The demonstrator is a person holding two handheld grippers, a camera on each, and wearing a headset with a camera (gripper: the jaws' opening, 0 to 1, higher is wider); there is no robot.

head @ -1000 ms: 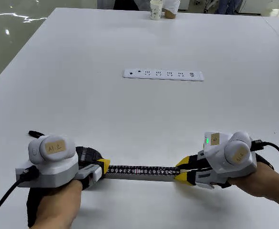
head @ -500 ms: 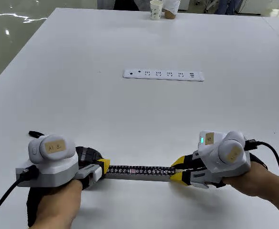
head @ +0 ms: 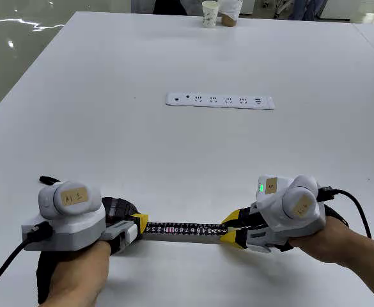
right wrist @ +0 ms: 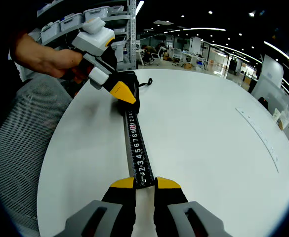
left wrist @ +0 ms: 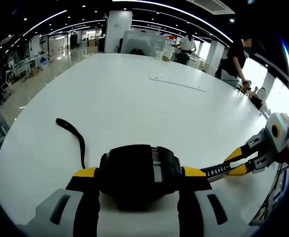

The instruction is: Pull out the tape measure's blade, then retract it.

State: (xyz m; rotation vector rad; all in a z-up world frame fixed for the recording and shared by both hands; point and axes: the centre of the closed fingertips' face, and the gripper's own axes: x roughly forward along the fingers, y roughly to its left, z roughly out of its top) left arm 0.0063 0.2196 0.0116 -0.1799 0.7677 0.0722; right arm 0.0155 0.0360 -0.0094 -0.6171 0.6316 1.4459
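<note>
Nearer than 1 s ago, right gripper (head: pixel 230 229), apparently pinching blade (head: pixel 183 229), approaches left gripper (head: pixel 135 225) clamping case (head: pixel 117 208), lower left; feed straight, slowly.

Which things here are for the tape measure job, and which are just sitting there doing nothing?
For the job:
- tape measure, clamped in the left gripper
- its blade, pinched by the right gripper

Just lying about:
- power strip in the middle of the table
- paper cup at the far edge
</note>
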